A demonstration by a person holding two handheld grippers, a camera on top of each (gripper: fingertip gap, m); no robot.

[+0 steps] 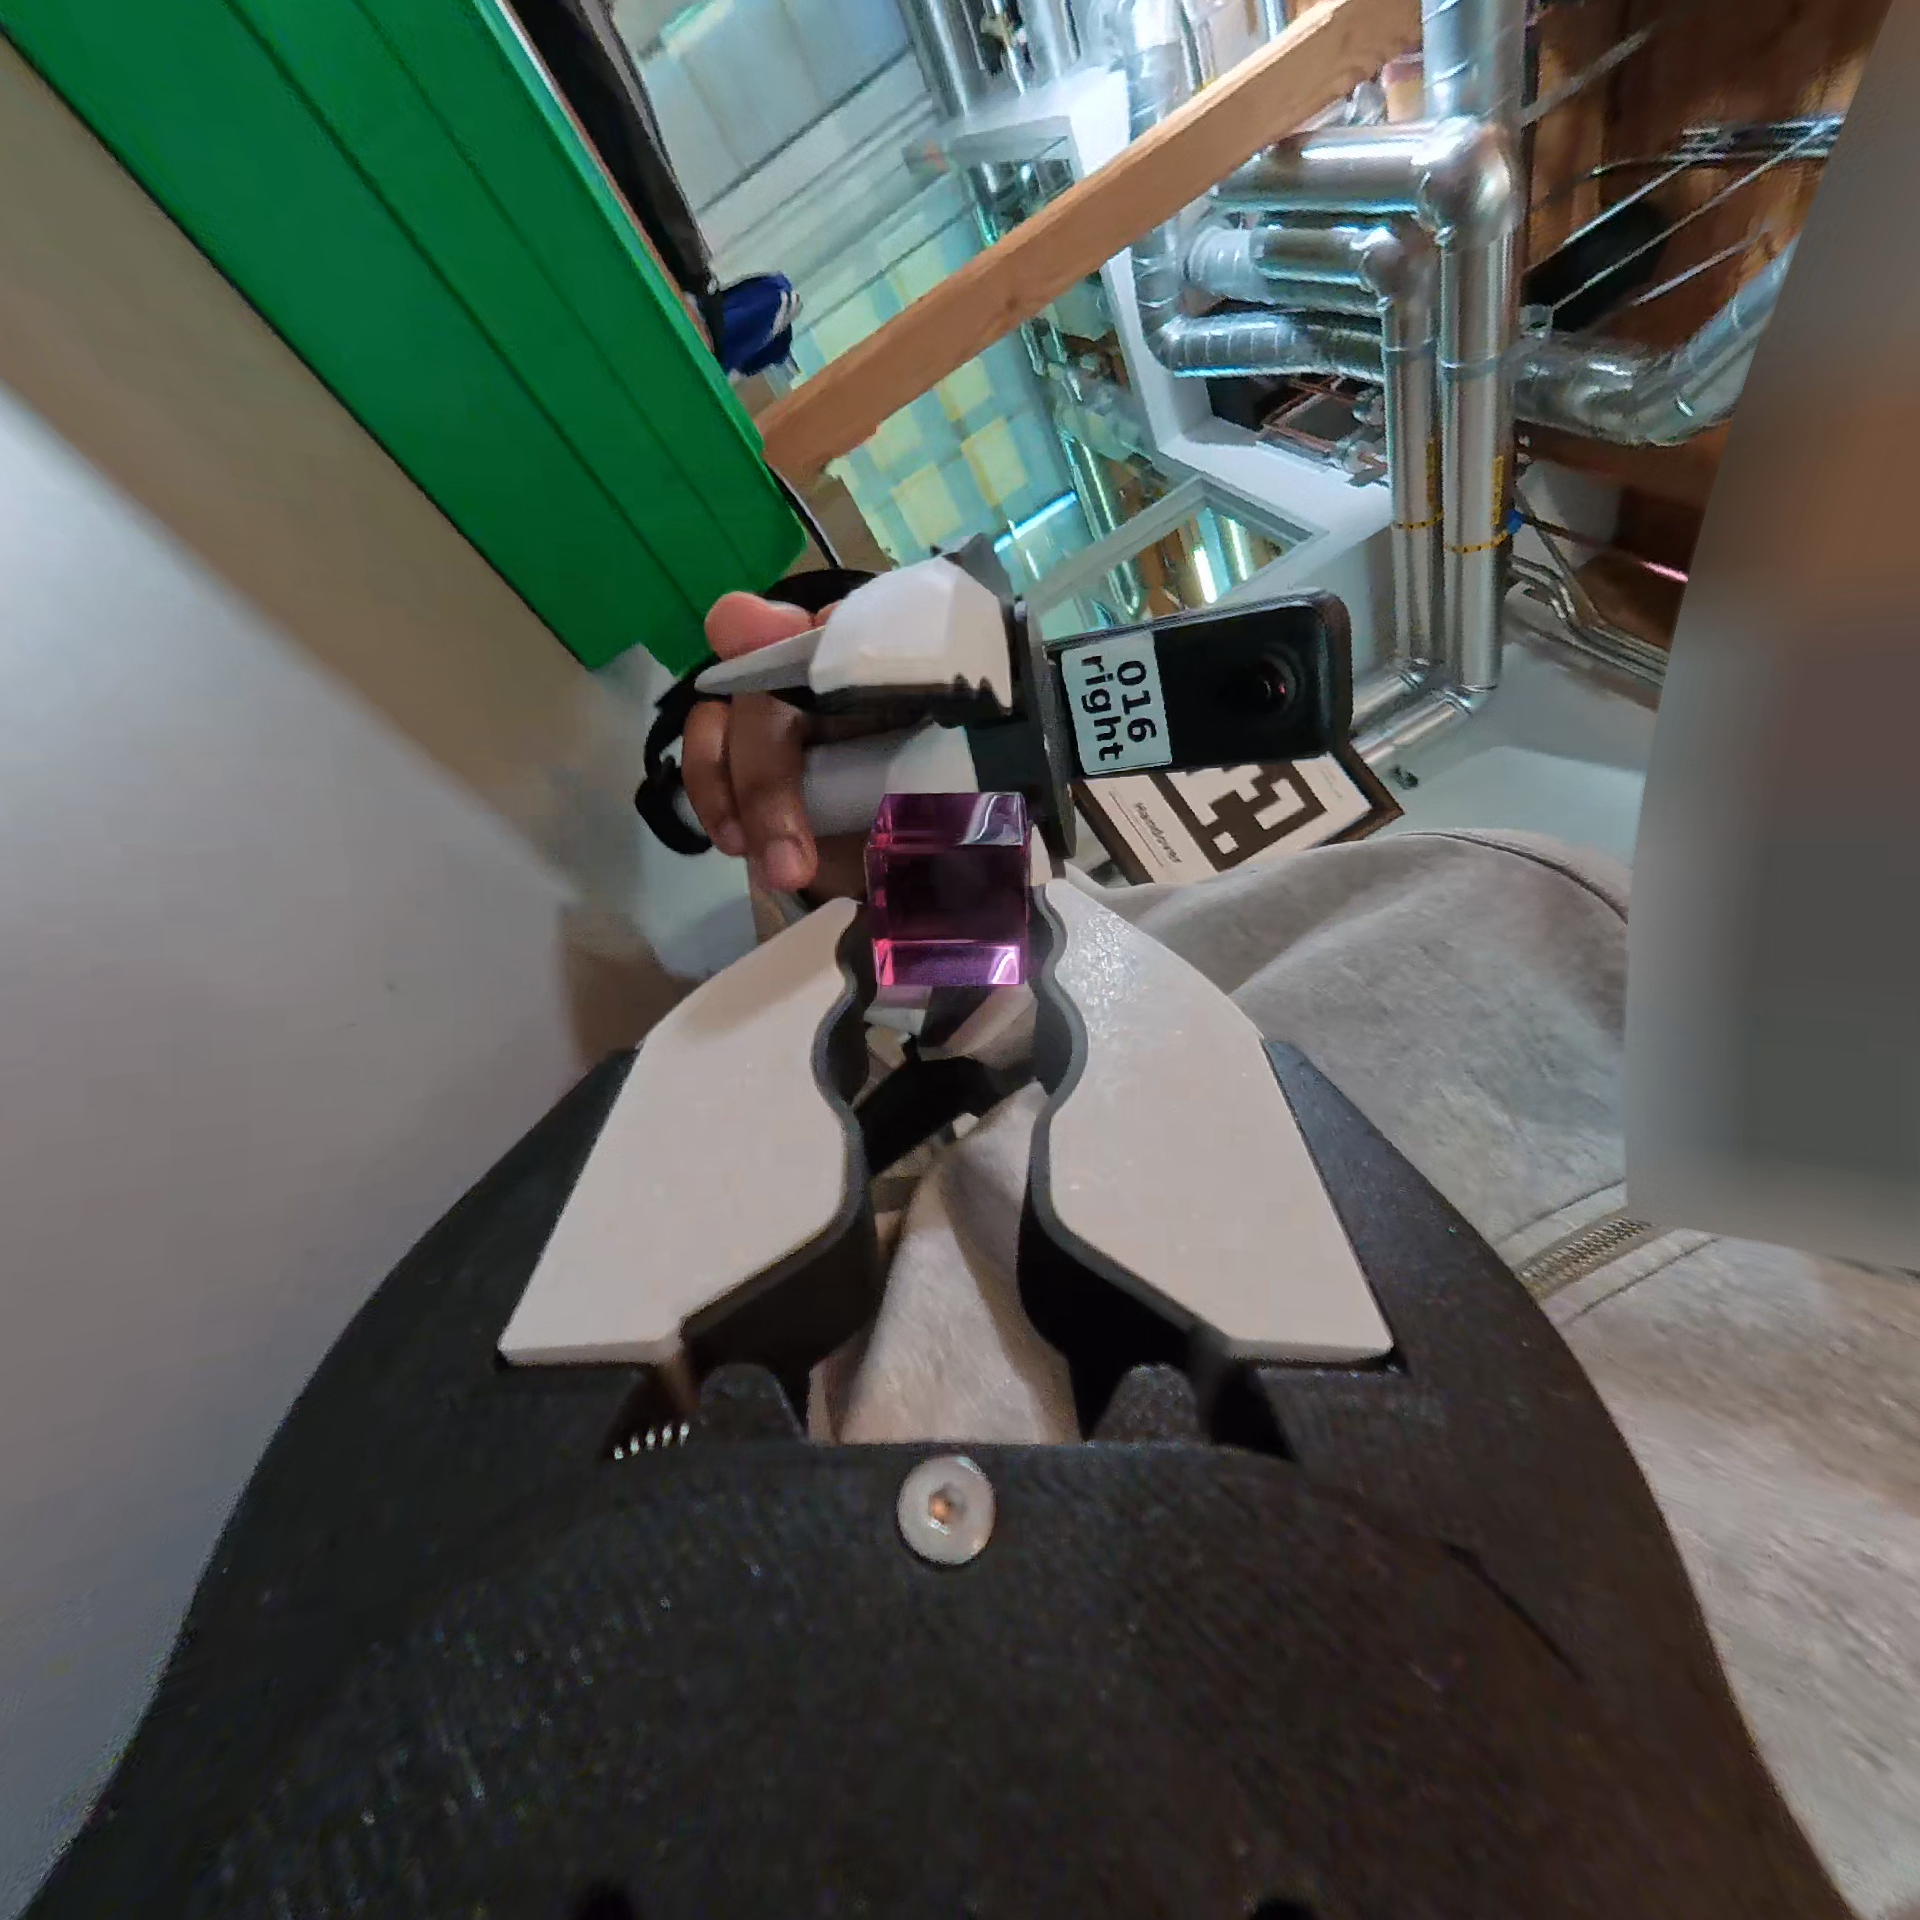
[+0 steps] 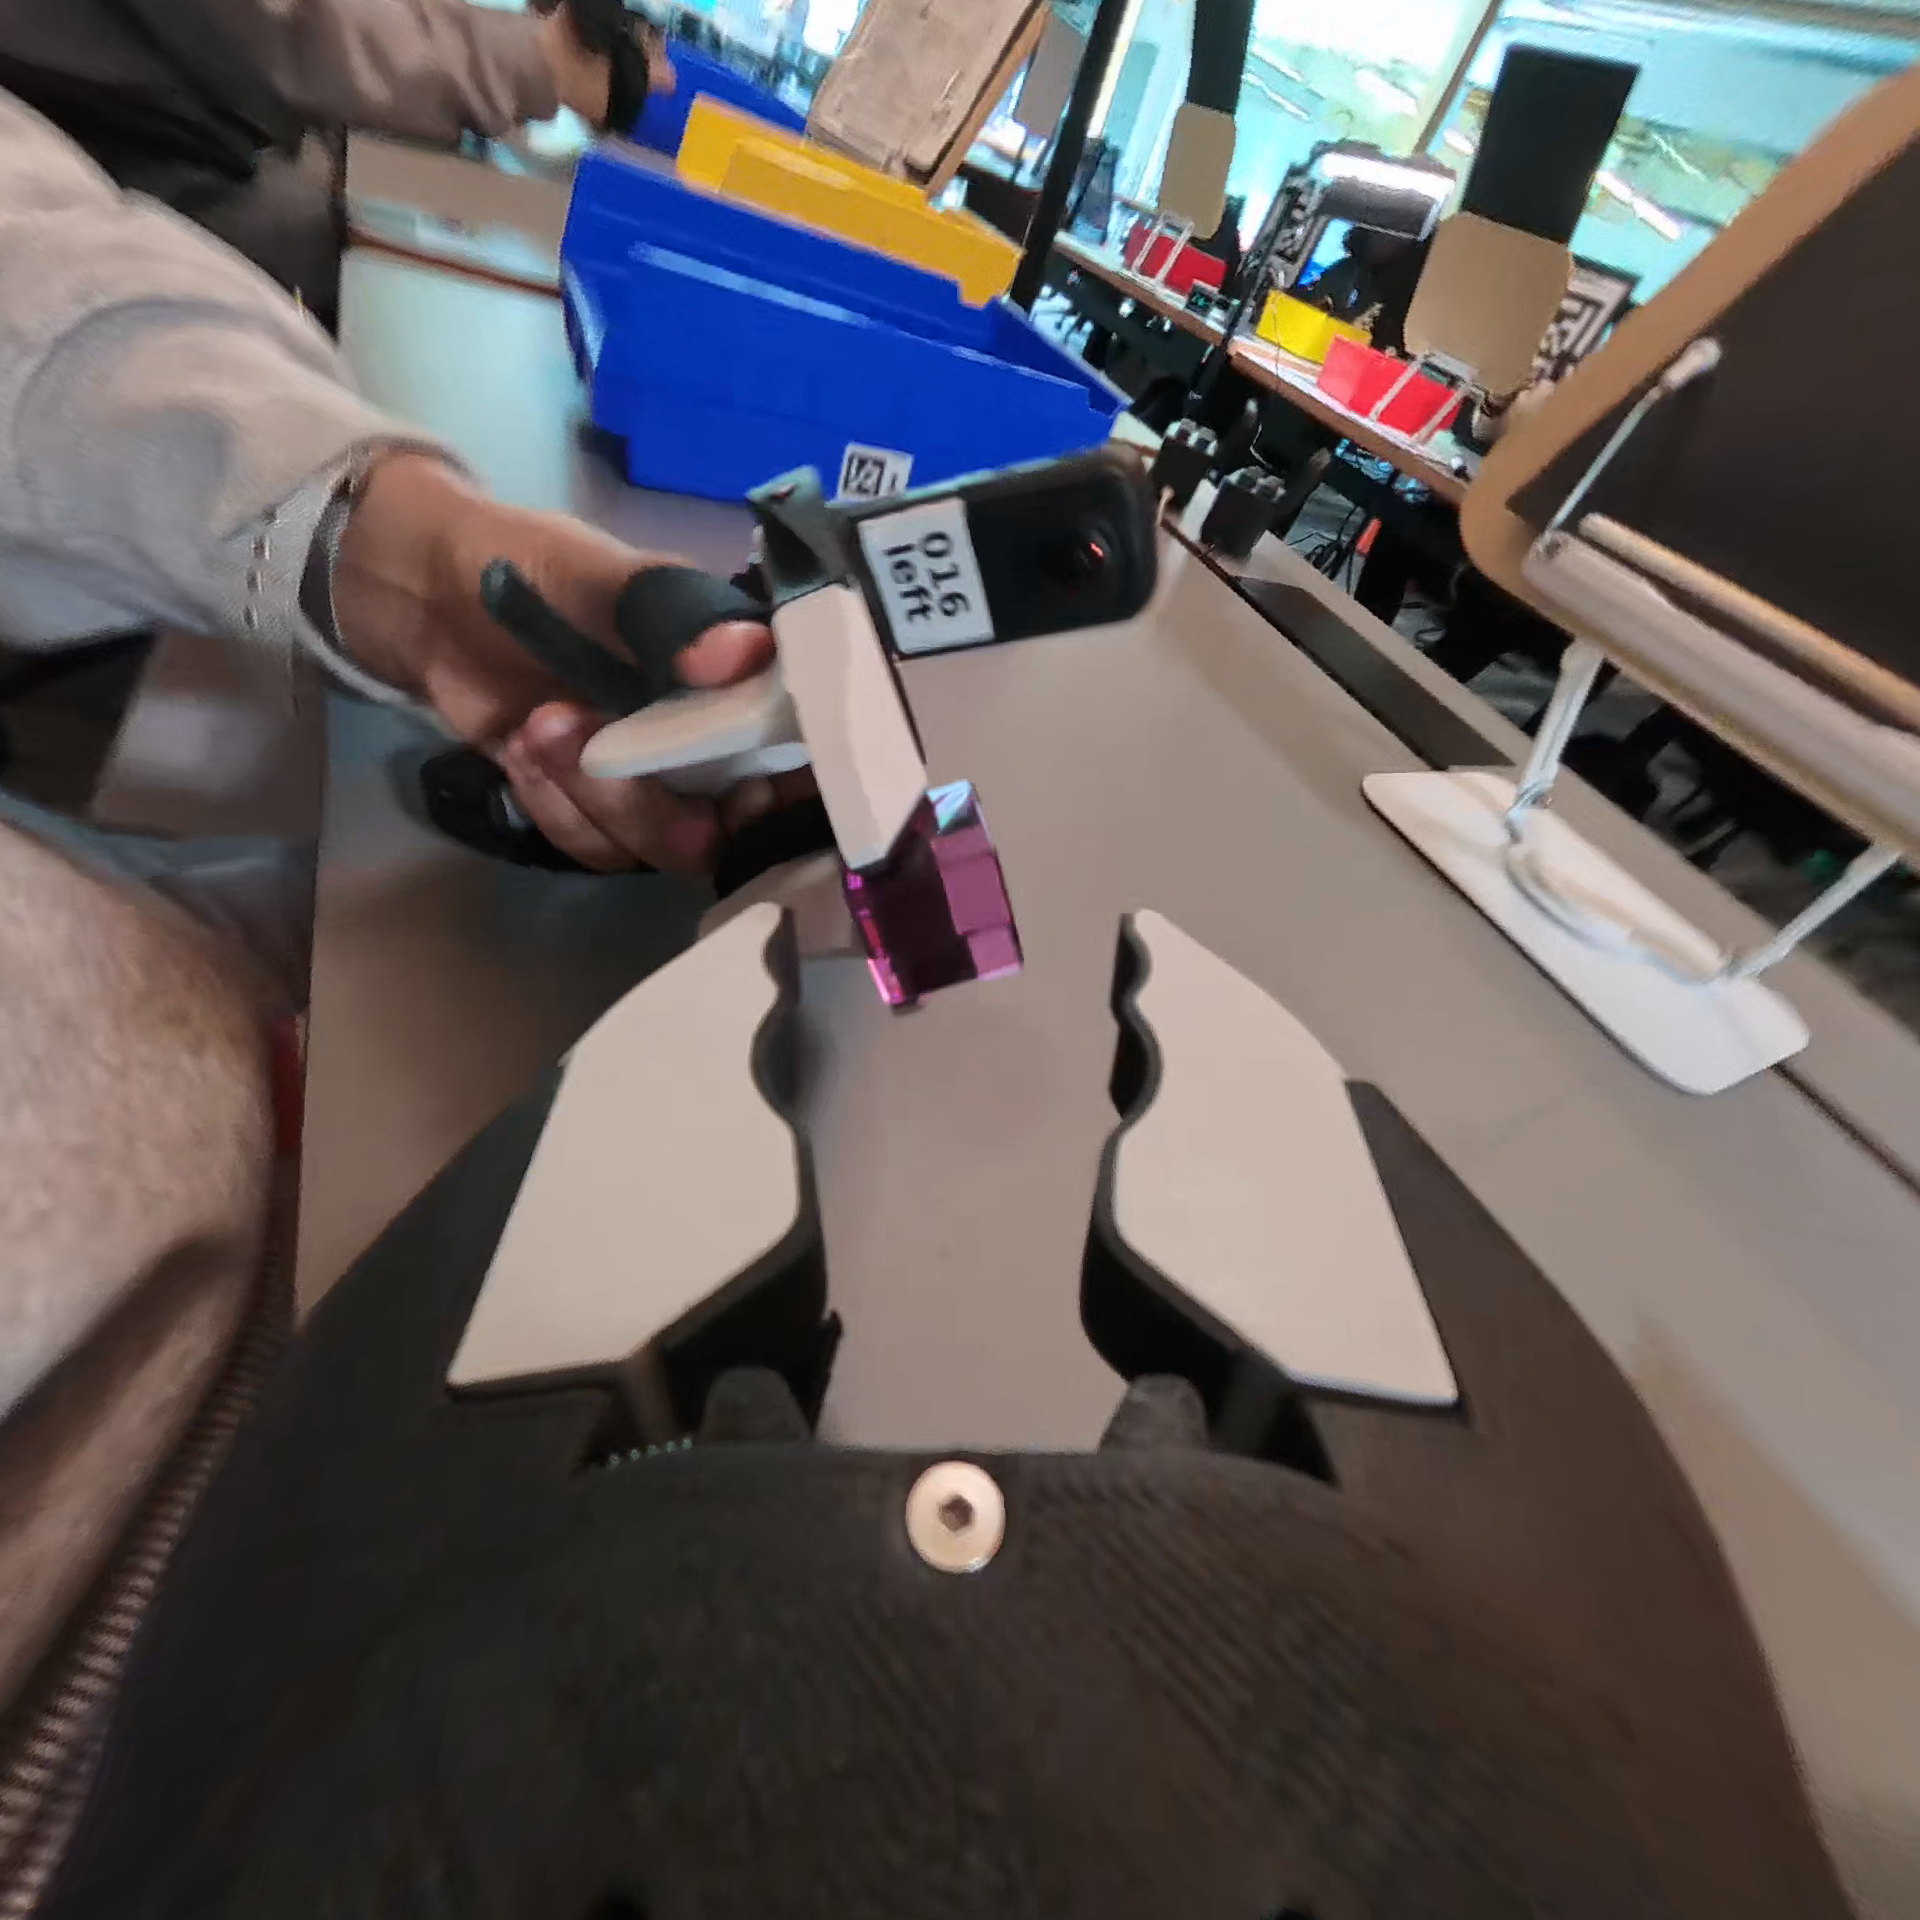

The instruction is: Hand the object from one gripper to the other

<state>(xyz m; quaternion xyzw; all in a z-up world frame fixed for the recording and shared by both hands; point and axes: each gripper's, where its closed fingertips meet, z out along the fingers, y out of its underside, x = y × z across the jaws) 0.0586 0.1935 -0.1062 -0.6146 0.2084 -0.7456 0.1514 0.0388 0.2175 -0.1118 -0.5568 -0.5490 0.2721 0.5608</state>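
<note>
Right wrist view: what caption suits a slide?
Open right gripper nears a purple cube pinched by the left gripper.

A grey blurred patch (image 1: 1766, 727) masks the left wrist view's right side. In the right wrist view, the left claw's near finger (image 2: 862, 727) hides part of the purple cube (image 2: 945, 925) (its far finger unseen) — distant benches (image 2: 1351, 343) smear together.

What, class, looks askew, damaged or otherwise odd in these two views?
Nothing looks damaged or spilled. The purple cube sits clamped at the very tips of the left tool, tilted in the right wrist view, in front of the open right tool.
</note>
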